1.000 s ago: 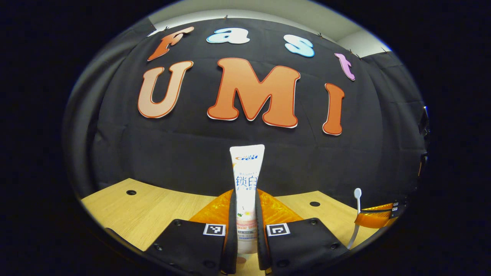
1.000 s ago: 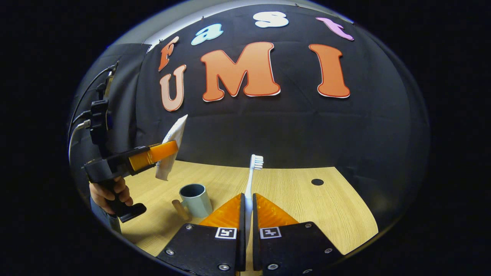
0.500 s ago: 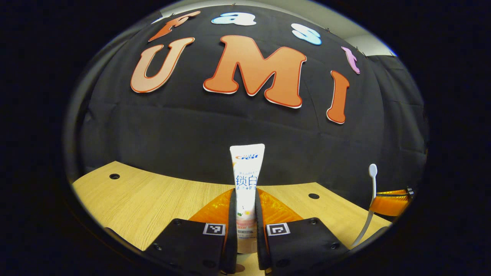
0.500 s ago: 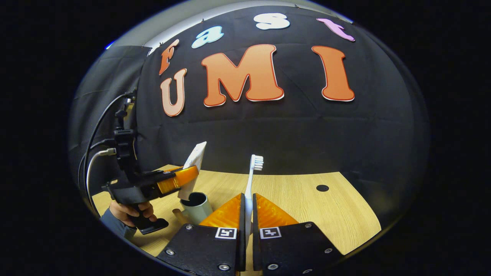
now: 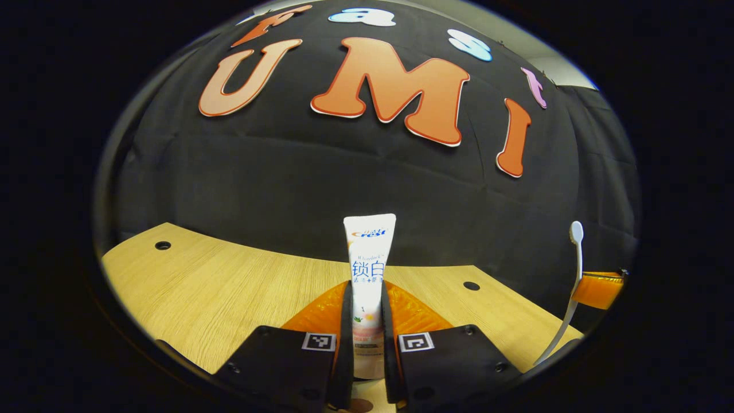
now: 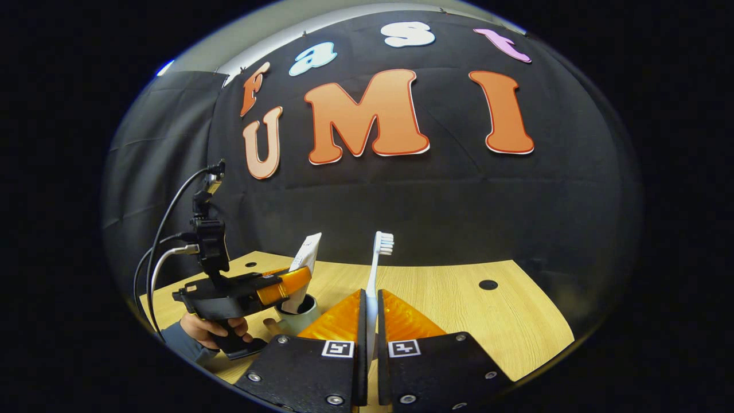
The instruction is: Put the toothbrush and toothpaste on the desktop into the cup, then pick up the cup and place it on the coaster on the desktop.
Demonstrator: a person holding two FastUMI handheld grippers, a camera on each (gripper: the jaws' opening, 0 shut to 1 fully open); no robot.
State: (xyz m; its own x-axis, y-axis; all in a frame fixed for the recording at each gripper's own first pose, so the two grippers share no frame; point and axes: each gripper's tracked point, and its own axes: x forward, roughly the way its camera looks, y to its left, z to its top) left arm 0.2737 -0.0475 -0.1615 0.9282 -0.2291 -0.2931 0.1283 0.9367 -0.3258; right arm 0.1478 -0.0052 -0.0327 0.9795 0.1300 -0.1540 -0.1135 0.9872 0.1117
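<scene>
Looked low and nearly level across the tabletop (image 5: 229,287) toward the booth wall, left gripper view from the left claw (image 5: 364,321), right gripper view from the right claw (image 6: 367,321). Shared the tabletop, wall, and each other's claw at 3 and 9 o'clock.

Toothpaste (image 6: 302,269) stands in the cup (image 6: 298,321) on the desk (image 6: 459,298) — toothbrush (image 6: 375,269) to its right (upright).

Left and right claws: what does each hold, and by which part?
Left claw grips the toothpaste at its lower body, near the cap end. Right claw grips the toothbrush by its handle, head up.
</scene>
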